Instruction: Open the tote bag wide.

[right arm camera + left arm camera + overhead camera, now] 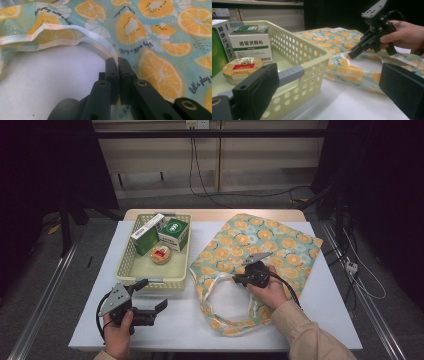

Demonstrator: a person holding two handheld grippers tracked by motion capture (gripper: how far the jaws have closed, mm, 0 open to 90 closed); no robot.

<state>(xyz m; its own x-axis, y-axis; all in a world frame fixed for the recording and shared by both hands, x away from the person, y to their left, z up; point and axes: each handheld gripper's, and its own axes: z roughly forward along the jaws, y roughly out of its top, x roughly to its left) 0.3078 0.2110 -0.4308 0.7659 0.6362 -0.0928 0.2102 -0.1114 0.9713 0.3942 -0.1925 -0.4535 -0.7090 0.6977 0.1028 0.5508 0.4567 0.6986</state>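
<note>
Fabric of one orange-print tote bag (260,252), spread on the white table (330,320) to the right of the basket, is clamped at its white-trimmed mouth edge between the closed jaws of the right gripper (117,62). The left gripper (152,295) is held with its jaws wide apart and empty, just in front of one cream perforated basket (131,262), whose near wall is interposed between it and the contents. Three items are counted in the basket: two green-and-white boxes (174,234) and one round tin (161,254).
</note>
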